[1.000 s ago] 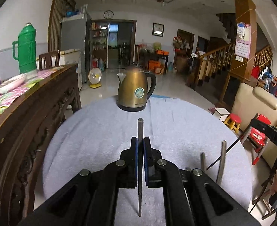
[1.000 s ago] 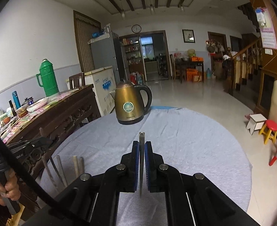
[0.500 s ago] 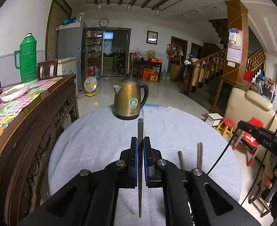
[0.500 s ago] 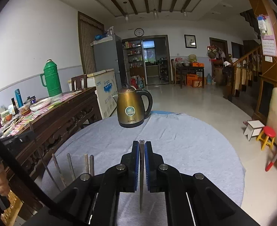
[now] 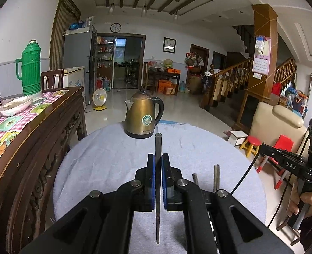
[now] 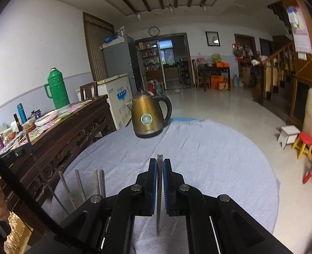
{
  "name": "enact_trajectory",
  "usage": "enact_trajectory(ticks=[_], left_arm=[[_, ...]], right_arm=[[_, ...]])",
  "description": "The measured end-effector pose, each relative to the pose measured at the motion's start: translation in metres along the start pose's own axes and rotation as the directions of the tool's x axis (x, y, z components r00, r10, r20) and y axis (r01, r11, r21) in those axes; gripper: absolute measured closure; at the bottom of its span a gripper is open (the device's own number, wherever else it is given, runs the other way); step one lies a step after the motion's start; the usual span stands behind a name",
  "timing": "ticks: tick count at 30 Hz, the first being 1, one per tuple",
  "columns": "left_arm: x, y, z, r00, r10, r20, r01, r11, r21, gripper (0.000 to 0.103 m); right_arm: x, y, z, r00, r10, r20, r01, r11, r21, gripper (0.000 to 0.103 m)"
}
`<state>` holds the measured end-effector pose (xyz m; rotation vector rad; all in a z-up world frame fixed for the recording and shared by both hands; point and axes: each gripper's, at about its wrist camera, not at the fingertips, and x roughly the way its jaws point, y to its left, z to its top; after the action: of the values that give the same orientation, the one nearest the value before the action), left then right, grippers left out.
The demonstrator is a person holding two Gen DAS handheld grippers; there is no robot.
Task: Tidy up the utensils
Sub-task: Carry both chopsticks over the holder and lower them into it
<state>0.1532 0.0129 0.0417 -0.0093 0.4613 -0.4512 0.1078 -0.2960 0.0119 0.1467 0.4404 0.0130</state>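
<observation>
My left gripper [image 5: 158,158] is shut on a thin metal chopstick [image 5: 158,146] that sticks up between the blue pads, held above the round table with the pale blue cloth [image 5: 105,160]. My right gripper [image 6: 159,163] is shut on another metal chopstick [image 6: 159,159], also above the cloth [image 6: 209,158]. Two more chopstick tips [image 5: 216,175] rise behind my left gripper's right finger. Several chopsticks [image 6: 98,180] stand up at the lower left of the right wrist view. The other hand-held gripper [image 5: 293,167] shows at the right edge.
A brass electric kettle [image 5: 143,116] stands at the far side of the table, also in the right wrist view [image 6: 148,116]. A dark carved wooden sideboard [image 5: 39,131] with a green thermos [image 5: 29,72] and dishes lines the left. Small stools [image 5: 252,146] stand on the floor at right.
Both grippers have risen and tilted up, so the kettle and table sit lower and farther in view. Both stay shut on their chopsticks.
</observation>
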Motion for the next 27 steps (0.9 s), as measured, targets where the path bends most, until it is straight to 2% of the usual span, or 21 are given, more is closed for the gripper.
enact_trajectory(ticks=[9, 14, 20, 24, 27], left_arm=[[-0.033, -0.019, 0.018, 0.998, -0.038, 0.049, 0.035, 0.997, 0.064, 0.097], [-0.055, -0.033, 0.031, 0.991, -0.101, 0.084, 0.095, 0.993, 0.075, 0.097], [-0.074, -0.046, 0.038, 0.979, -0.169, 0.118, 0.164, 0.985, 0.054, 0.097], [-0.078, -0.052, 0.036, 0.977, -0.177, 0.123, 0.174, 0.984, 0.037, 0.097], [-0.078, -0.053, 0.032, 0.977, -0.172, 0.129, 0.173, 0.985, 0.004, 0.097]], right_arm=[[-0.059, 0.027, 0.038, 0.994, -0.003, 0.107, 0.016, 0.992, -0.122, 0.097], [-0.098, 0.041, 0.056, 0.987, 0.031, 0.161, -0.003, 0.985, -0.171, 0.097], [-0.134, 0.047, 0.068, 0.977, 0.136, 0.166, -0.111, 0.982, -0.15, 0.097], [-0.145, 0.052, 0.067, 0.968, 0.196, 0.154, -0.176, 0.975, -0.133, 0.097], [-0.144, 0.059, 0.061, 0.967, 0.213, 0.14, -0.195, 0.971, -0.136, 0.097]])
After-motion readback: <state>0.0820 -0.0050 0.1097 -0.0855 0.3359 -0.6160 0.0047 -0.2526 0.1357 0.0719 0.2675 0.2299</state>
